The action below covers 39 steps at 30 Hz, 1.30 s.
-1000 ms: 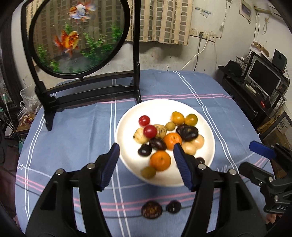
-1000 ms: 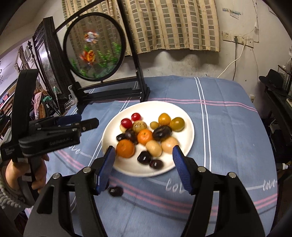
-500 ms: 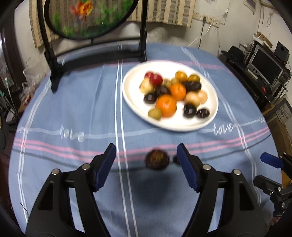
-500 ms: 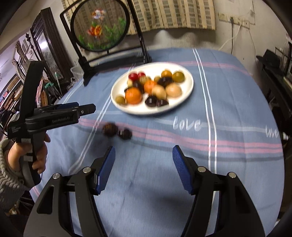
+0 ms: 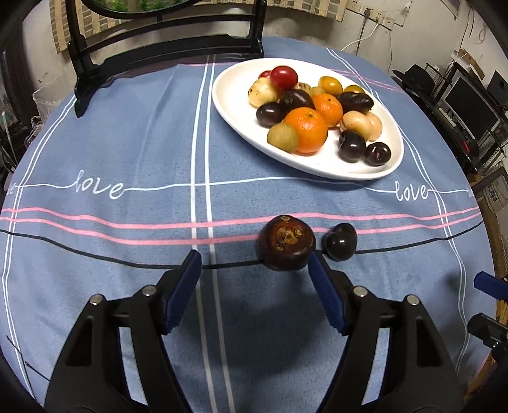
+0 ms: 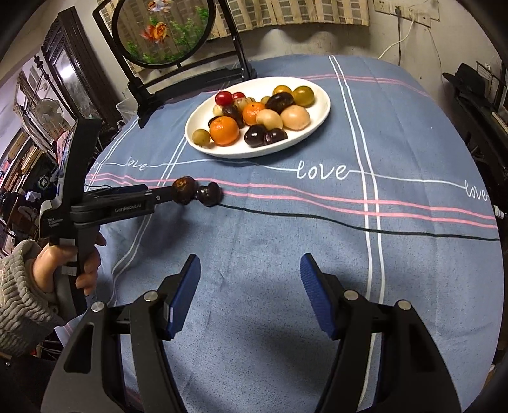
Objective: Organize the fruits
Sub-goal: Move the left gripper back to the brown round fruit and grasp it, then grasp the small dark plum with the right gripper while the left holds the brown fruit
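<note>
A white plate [image 5: 228,95] holds several fruits: oranges, dark plums, red and yellow ones. It also shows in the right wrist view [image 6: 320,114]. Two loose fruits lie on the blue tablecloth: a brown mangosteen [image 5: 285,243] and a dark plum [image 5: 340,241] just right of it. My left gripper [image 5: 254,265] is open, low over the cloth; the mangosteen sits at its right fingertip. In the right wrist view the left gripper [image 6: 165,195] reaches the mangosteen [image 6: 183,190], with the plum [image 6: 208,193] beside it. My right gripper [image 6: 250,270] is open and empty, nearer the table's front.
A black stand with a round goldfish panel [image 6: 165,28] stands at the table's back left. The tablecloth [image 6: 349,238] spreads wide to the right. Shelves and clutter lie beyond the table's left edge, a monitor [image 5: 470,104] to the right.
Both grippers pulled back from the plate and dropped lower. The left gripper has closed in on the mangosteen, now at its right fingertip. Both stay open.
</note>
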Each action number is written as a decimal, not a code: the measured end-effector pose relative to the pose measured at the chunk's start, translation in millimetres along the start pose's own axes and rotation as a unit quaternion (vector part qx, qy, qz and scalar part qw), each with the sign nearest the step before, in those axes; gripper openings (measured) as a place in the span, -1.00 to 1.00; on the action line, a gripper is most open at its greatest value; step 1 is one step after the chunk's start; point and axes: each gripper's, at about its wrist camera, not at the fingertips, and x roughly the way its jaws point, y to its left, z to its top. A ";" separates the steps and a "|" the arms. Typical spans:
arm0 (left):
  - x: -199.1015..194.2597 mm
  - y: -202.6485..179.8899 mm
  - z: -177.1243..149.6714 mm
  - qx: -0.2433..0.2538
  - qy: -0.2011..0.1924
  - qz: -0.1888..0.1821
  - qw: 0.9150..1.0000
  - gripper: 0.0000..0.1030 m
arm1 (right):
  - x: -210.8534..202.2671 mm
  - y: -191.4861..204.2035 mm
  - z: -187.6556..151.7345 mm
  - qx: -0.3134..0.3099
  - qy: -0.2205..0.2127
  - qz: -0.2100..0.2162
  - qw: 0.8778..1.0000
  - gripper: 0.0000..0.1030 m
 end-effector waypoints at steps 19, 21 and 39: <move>23.3 -8.6 11.7 0.014 -0.003 -0.027 1.000 -0.03 | 10.4 -8.3 -1.3 0.017 0.017 -0.004 1.000 0.28; 22.5 -8.1 10.7 0.015 -0.004 -0.030 0.999 -0.17 | 10.1 -7.0 -1.5 0.015 0.016 -0.003 1.000 0.28; -32.5 64.5 -32.9 -0.081 -0.019 0.024 0.996 -0.18 | 97.1 56.2 60.2 -0.108 0.047 0.047 0.992 0.25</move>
